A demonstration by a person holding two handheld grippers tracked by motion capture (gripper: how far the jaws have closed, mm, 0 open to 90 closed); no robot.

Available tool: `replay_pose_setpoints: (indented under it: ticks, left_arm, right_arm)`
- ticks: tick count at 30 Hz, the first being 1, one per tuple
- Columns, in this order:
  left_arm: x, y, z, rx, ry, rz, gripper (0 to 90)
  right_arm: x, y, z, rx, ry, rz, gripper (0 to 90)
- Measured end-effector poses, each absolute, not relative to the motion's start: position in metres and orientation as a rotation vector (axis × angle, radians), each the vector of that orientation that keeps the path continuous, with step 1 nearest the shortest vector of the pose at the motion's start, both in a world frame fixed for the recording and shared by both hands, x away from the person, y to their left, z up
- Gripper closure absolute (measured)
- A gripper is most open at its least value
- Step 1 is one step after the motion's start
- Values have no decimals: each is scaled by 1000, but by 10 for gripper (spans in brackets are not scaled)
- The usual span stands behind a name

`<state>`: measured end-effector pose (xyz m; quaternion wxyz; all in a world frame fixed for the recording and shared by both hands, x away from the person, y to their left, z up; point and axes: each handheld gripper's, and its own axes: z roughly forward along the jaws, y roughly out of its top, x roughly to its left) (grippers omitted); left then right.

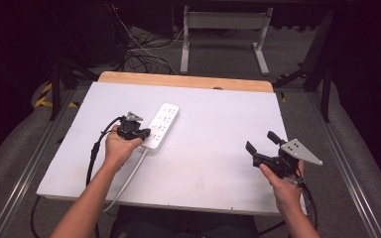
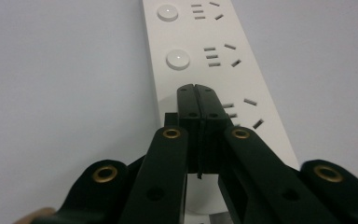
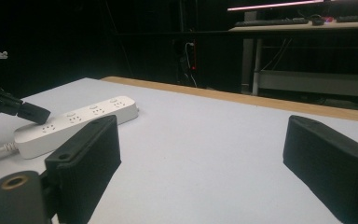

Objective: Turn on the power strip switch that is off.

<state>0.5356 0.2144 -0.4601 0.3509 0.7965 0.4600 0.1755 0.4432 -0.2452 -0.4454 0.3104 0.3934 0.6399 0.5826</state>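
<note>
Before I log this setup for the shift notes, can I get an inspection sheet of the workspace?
Surface: white table top, wooden far edge.
Job's things: white power strip, lying flat, nothing plugged in.
Clutter: nothing seen.
Grippers: left hand-held gripper shut, tips over a round button on the strip; right hand-held gripper open, empty, apart from the strip.
Cables: strip's grey cord runs off the near edge.
Surroundings: dark room, grey floor, desk frame behind.

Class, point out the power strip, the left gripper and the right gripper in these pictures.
power strip (image 1: 163, 124), high view, on its white top face.
left gripper (image 2: 197, 88), left gripper view, at the shut tips of its fingers.
right gripper (image 1: 261, 141), high view, midway between its open fingertips.
</note>
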Motion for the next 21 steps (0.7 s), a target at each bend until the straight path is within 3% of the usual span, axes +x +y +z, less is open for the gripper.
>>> replay_pose_setpoints:
  ticks: [8, 18, 21]
  left_arm:
    - [536, 222, -462, 1980, 1174, 490, 900]
    - [518, 237, -438, 1782, 1131, 582, 900]
    - [498, 255, -422, 1643, 1123, 639, 900]
  right_arm:
    - [443, -246, -445, 1034, 1690, 1538, 115]
    - [443, -247, -444, 1036, 1683, 1544, 116]
    - [442, -247, -444, 1034, 1681, 1547, 116]
